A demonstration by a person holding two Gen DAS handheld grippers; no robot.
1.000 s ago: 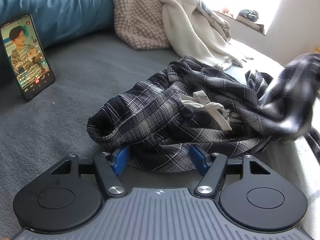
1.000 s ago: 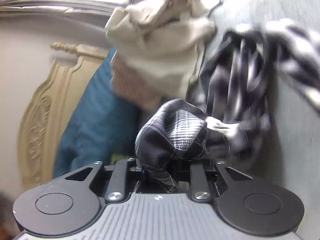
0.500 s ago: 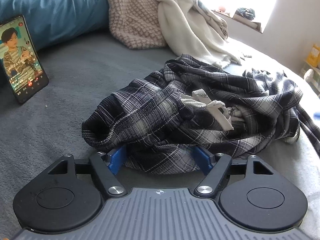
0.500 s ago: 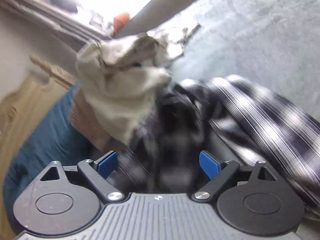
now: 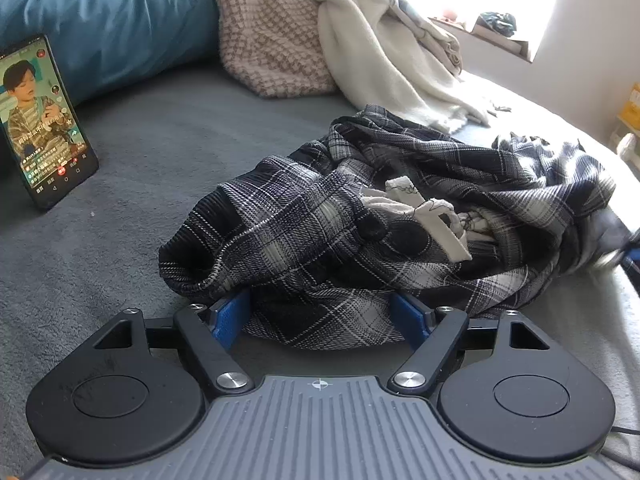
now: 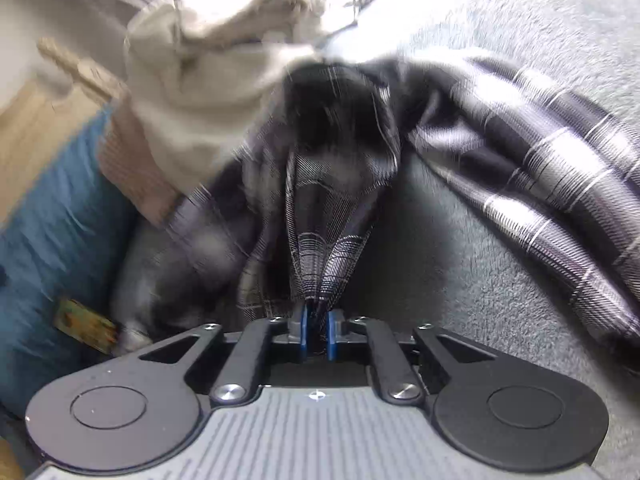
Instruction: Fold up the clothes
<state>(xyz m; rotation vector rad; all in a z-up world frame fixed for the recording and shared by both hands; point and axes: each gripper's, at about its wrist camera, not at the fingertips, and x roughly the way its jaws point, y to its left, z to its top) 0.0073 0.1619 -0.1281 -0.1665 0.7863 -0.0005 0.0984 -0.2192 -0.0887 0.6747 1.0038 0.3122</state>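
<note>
A dark plaid shirt [image 5: 360, 220] lies crumpled on the grey bed [image 5: 140, 152], a white label [image 5: 424, 212] showing in its folds. My left gripper [image 5: 320, 316] sits at the near edge of the shirt, open, its blue pads wide apart with a bunch of plaid cloth lying between them. In the right wrist view, my right gripper [image 6: 315, 332] is closing its jaws, and the blue pads pinch a narrow fold of the plaid shirt [image 6: 328, 240]. The fold runs taut away from the pads. The rest of that view is blurred.
A phone [image 5: 44, 120] with a lit screen leans against a blue pillow [image 5: 100, 12] at the far left. A houndstooth knit [image 5: 268, 32] and a cream garment [image 5: 380, 48] are heaped at the back. A carved headboard [image 6: 52, 92] stands behind them.
The right gripper let go of a plaid bunch, opened wide, sank and closed on a thin fold. The lifted part of the shirt dropped onto the bed. The left gripper stayed put, jaws slightly wider.
</note>
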